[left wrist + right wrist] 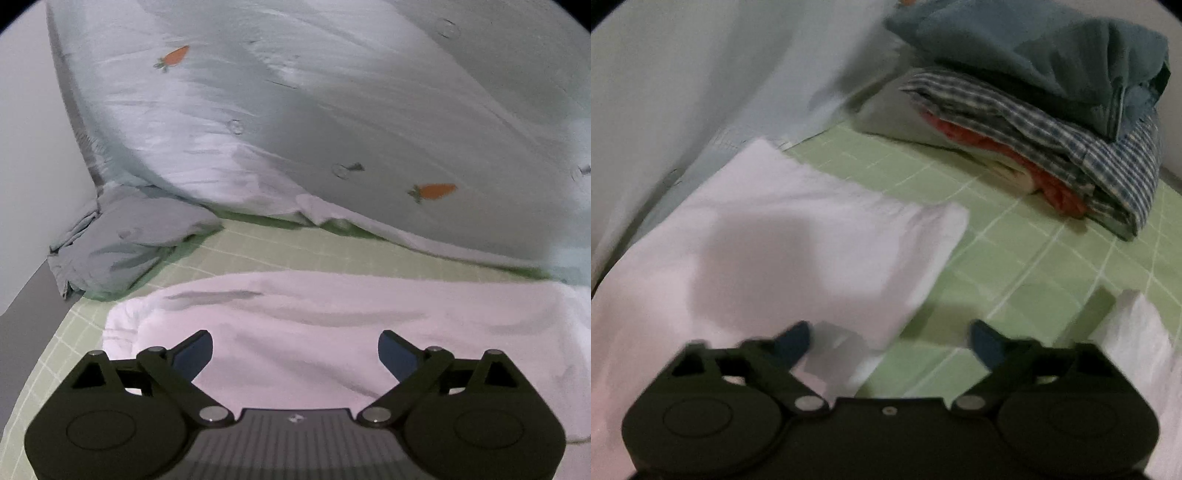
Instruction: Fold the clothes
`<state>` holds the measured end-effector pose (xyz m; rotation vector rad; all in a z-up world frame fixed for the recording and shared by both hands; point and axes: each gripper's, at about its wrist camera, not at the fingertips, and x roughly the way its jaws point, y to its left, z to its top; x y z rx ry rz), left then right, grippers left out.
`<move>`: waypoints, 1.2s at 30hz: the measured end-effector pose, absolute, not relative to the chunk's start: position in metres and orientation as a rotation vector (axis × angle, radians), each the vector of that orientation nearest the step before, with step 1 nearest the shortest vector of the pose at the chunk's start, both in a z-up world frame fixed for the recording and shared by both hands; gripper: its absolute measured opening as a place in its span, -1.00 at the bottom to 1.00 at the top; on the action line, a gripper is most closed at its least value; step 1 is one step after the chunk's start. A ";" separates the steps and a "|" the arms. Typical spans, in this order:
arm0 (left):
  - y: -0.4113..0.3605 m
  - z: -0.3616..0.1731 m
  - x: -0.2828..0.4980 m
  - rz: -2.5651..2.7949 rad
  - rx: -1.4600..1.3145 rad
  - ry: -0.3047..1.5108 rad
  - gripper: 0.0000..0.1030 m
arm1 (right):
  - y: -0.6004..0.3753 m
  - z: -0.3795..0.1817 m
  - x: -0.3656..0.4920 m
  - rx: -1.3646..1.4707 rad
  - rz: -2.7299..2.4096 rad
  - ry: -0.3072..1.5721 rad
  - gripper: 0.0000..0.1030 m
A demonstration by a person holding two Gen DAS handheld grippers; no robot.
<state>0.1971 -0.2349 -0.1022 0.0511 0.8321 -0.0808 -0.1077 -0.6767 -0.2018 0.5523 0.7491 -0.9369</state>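
Left hand-held gripper (295, 354): released, jaws wide, nothing between the pads. Right hand-held gripper (891, 343): also released, empty.

White garment (332, 332) flat on the green checked bed sheet (258, 254), near side of the bed, long axis running left-right. Directly under and ahead of the left hand-held gripper. In the right wrist view, same garment (783, 236) mostly ahead and left; a folded corner of it sits just inside the left jaw, not pinched. Another white edge (1137, 332) at near right, unclear whether same piece.

Judgement: right side nearer a graspable edge; next grab probably that near corner.

Folded stack (1052, 122) far right. Carrot-print quilt (295, 110) along the far side.
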 end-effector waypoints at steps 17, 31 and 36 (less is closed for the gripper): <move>-0.268 -0.121 0.148 -0.033 0.098 0.932 0.87 | -0.754 -0.190 -0.089 0.269 -0.963 0.807 0.29; -0.132 -0.141 0.102 0.112 -0.104 1.087 0.87 | -0.524 -0.171 -0.162 0.447 -0.629 0.761 1.00; -0.055 -0.152 0.083 0.222 -0.202 1.141 0.87 | -0.453 -0.172 -0.186 0.533 -0.549 0.782 1.00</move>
